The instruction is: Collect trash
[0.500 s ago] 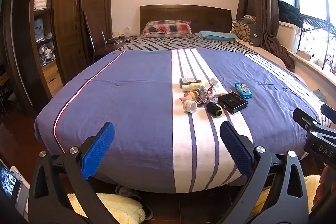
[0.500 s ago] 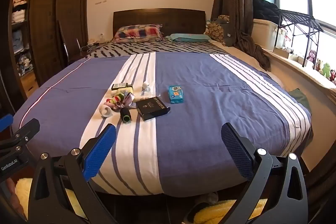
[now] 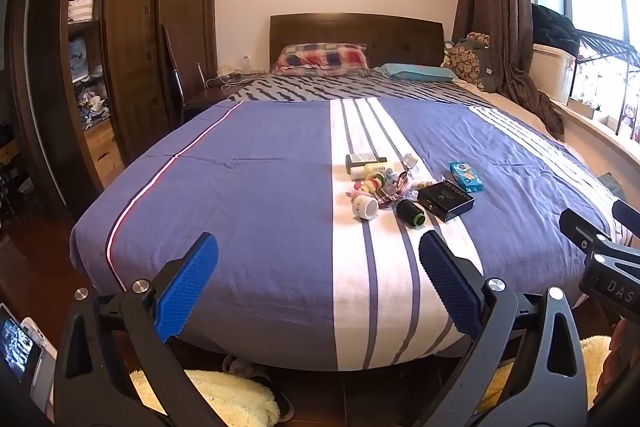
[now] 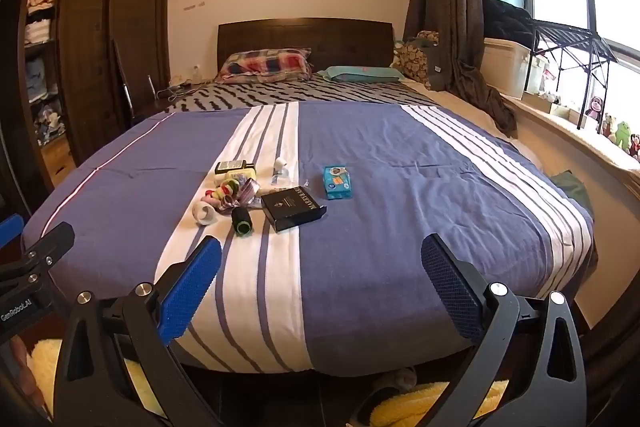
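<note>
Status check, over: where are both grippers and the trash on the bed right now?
Left gripper open, empty, short of the bed. Right gripper same. Trash pile untouched on the white stripe. Nothing in the way.

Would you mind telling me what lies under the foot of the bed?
Under the blue-and-white striped bedspread edge, a fluffy yellow rug and a grey slipper show on the dark floor; further beneath is hidden.
</note>
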The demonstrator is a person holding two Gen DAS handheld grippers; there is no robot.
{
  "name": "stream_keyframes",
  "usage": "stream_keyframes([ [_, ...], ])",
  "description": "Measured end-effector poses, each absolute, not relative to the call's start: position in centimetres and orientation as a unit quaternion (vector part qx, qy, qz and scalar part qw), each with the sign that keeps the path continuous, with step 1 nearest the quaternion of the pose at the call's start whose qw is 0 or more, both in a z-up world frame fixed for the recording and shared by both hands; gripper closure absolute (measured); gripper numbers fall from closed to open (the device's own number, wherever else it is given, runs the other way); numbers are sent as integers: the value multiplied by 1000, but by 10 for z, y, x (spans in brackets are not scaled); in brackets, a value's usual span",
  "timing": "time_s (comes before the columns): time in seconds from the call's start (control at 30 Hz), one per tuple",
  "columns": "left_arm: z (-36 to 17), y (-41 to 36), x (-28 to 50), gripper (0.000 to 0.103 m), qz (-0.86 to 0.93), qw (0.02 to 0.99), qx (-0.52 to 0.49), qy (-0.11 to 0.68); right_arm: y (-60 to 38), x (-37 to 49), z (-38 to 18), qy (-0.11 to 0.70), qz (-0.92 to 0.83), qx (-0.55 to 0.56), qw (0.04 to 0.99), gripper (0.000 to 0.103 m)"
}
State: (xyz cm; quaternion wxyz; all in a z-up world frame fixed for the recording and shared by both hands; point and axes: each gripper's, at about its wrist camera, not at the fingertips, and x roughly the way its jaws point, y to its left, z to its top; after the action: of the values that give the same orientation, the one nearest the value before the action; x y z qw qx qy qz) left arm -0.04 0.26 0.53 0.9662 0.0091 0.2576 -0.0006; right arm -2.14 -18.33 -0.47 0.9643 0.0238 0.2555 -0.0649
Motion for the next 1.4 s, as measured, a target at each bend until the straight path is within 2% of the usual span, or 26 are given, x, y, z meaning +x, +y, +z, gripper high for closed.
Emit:
stream_keyframes([
  [1.4, 13, 3, -9, 8, 4, 971, 11, 239, -179, -29, 6, 242, -56, 25, 968, 3],
])
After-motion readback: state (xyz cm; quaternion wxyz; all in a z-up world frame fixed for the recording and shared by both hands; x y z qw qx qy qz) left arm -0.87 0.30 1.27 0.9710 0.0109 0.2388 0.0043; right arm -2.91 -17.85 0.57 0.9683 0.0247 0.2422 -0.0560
